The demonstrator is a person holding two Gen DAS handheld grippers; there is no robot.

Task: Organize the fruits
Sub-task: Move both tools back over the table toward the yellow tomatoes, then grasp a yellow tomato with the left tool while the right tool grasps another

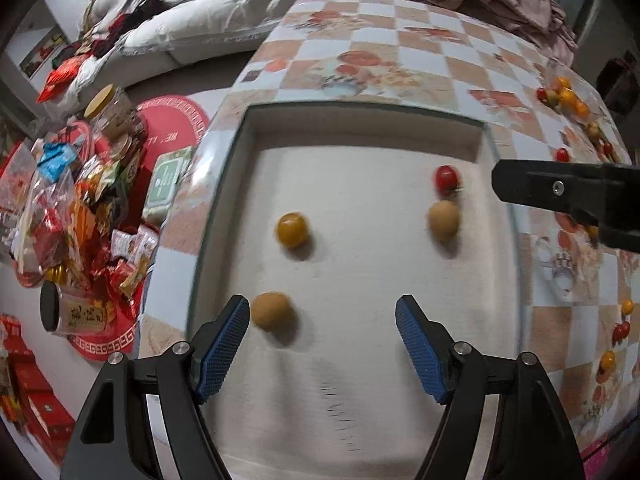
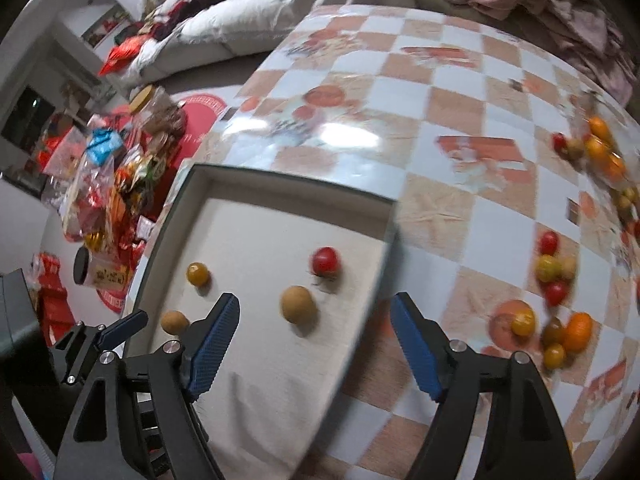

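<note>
Left tool (image 1: 322,314): jaws stand wide, nothing between the blue pads (image 1: 224,344). It points steeply down over a shallow white tray (image 1: 256,120). A brown fruit (image 1: 272,316) lies on the tray floor just beside the left pad; whether they touch cannot be told.

Right tool (image 2: 314,314): jaws stand wide and empty. It hangs over the tray's right edge, one pad above the tray, the other above the tabletop (image 2: 440,80). A second brown fruit (image 2: 298,304) lies on the tray below the gap, clear of both pads. In the left wrist view, the right tool enters from the right edge as a black bar.

Tray contents, four pieces:
- brown fruit at the near left;
- yellow tomato (image 1: 293,230) farther back, left of centre;
- second brown fruit at the right;
- red tomato (image 1: 446,179) just behind it, close or touching.

The tray sits at the left edge of the tabletop, which carries a checkered cloth under a glossy cover.

Loose fruit (image 2: 554,272) remains on the tabletop to the right of the tray, well apart from it: red, yellow and orange pieces in several small groups.

Left of the tabletop, lower down, lies a heap of snack packets (image 1: 80,220) and jars on a red mat. Bedding (image 1: 180,20) lies beyond.
</note>
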